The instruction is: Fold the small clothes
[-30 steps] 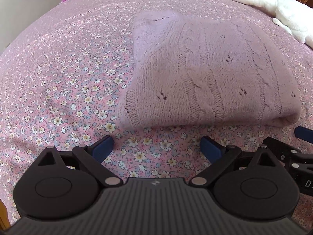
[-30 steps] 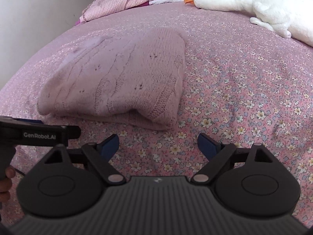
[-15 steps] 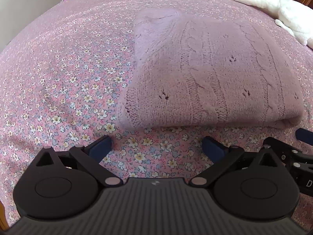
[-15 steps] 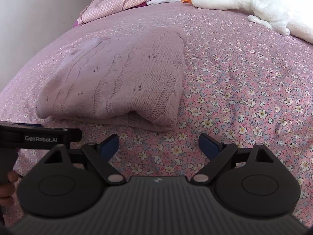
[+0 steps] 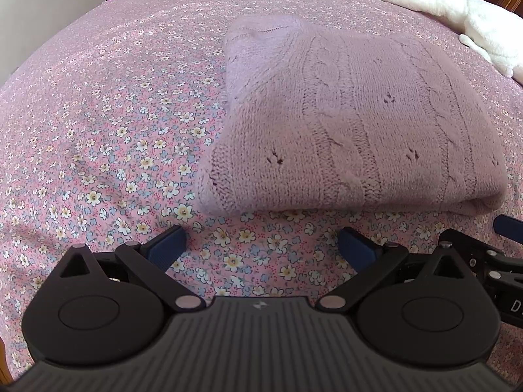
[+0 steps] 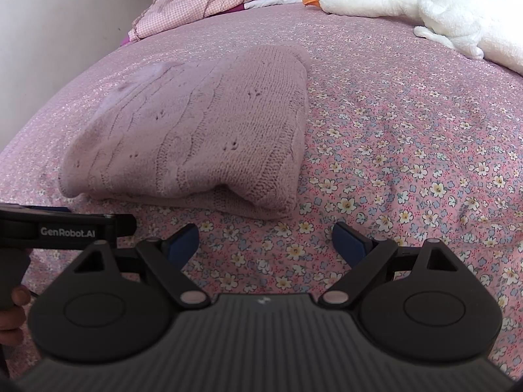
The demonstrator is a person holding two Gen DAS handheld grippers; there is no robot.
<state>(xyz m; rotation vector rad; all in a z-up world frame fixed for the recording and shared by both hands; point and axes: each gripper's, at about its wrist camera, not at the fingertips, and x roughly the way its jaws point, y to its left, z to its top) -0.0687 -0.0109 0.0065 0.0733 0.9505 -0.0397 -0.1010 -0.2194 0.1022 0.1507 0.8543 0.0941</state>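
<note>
On the flowery bed cover point(image 5: 98, 150), we see a folded pink sweater point(image 5: 353, 124) in the middle of the frame, just above our left gripper point(image 5: 261, 245). Our right gripper point(image 6: 264, 240) sits below the sweater's lower right corner. Both are wide open and hold nothing. A white toy goose point(image 6: 425, 9) lies at the upper right.

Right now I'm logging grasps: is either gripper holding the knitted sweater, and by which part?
Nothing is held. The left gripper and right gripper are both open, short of the folded sweater's near edge.
</note>
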